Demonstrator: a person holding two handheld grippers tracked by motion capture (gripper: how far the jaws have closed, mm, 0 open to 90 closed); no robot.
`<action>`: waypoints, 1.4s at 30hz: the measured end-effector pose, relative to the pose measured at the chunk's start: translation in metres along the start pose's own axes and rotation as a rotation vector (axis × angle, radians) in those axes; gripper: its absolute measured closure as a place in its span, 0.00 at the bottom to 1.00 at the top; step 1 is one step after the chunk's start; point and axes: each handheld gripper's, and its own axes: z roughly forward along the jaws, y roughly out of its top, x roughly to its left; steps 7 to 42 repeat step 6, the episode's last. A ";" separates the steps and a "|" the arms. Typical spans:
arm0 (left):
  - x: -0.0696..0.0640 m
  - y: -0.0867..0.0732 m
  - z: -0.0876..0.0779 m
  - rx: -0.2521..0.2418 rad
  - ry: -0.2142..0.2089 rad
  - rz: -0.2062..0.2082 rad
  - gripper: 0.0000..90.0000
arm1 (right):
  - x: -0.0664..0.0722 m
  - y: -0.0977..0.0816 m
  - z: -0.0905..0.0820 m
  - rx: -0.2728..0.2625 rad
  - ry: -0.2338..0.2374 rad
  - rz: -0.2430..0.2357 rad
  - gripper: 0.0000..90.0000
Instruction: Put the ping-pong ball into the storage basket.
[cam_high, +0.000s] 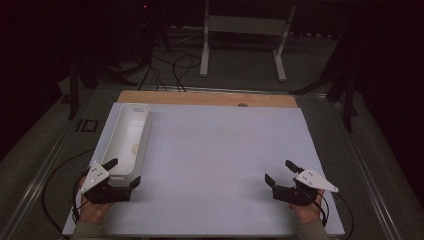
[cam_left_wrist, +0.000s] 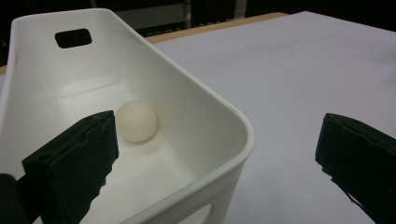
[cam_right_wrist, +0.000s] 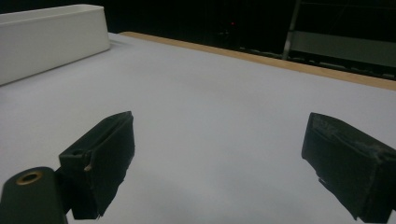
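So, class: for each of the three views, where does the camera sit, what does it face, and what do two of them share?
High view: above the person's side, looking forward and down on the table; both hands and grippers show.
Left gripper view: on the left gripper, facing the bin and ball; its jaws show.
Right gripper view: on the right gripper, facing across the table; its jaws show.
Shared: all three show the bin.

Pale round ball (cam_left_wrist: 136, 121) on the floor of the long white bin (cam_left_wrist: 205, 116), table's left edge.

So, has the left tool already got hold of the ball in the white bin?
No: in the left gripper view the left tool stands open astride the white bin's near wall, and the ball lies untouched on the bin floor.
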 end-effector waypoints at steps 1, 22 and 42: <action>0.000 0.000 0.000 -0.001 0.001 -0.001 0.00 | 0.000 0.000 0.000 0.000 0.001 -0.001 0.10; 0.000 0.000 0.000 0.002 0.004 0.002 0.00 | -0.001 0.000 0.000 0.002 0.000 0.003 0.10; 0.000 0.000 0.000 0.002 0.004 0.002 0.00 | -0.001 0.000 0.000 0.002 0.000 0.003 0.10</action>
